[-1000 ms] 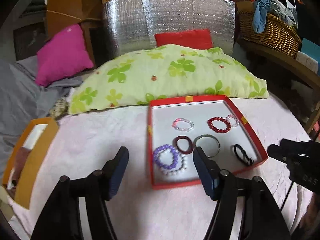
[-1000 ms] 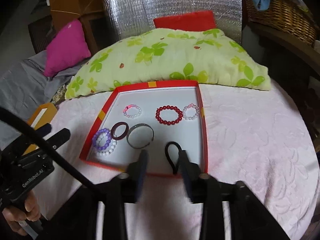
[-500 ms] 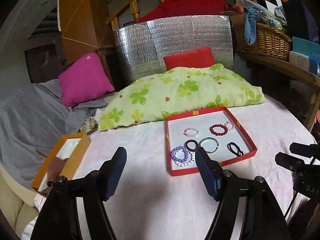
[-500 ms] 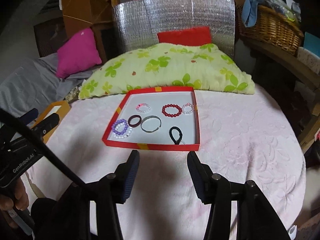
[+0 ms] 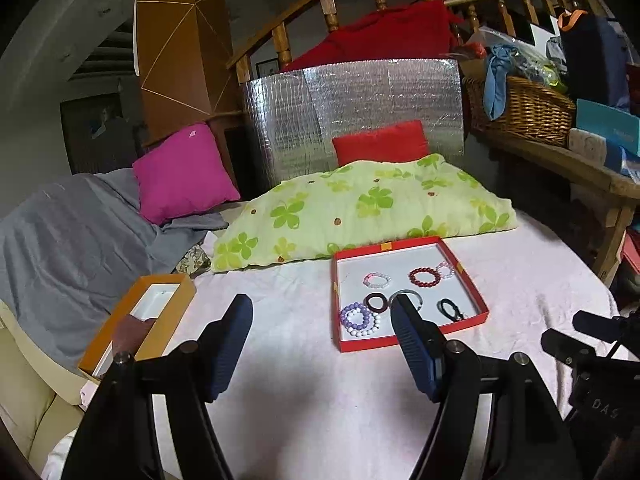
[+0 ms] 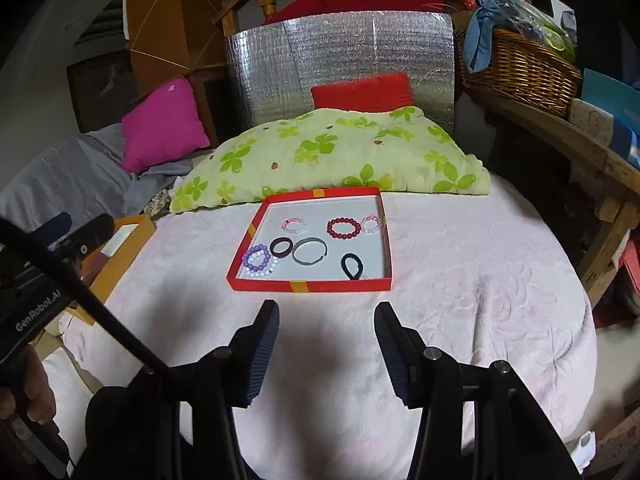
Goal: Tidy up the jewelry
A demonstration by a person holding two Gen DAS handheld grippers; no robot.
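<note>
Red tray (image 6: 310, 286) at twelve o'clock holds every bracelet (image 6: 343, 227), so with both claws (image 6: 326, 316) (image 5: 322, 310) spread empty, I judge sorting done.

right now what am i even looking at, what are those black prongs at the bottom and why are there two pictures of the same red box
There is no robot here. A person holds a two-finger gripper in each hand, and a wide-angle camera on each gripper looks forward along its fingers. So you get one picture per hand: the left gripper and the right gripper. The black prongs are their fingers. Both are open and hold nothing.

They hover above a pink bedspread. On it lies a red tray of jewelry: a purple bead bracelet overlapping a white bead bracelet, a dark red ring, a grey bangle, a black loop, a red bead bracelet and two pale pink ones. To the left sits an orange box. A green floral pillow lies behind the tray.
</note>
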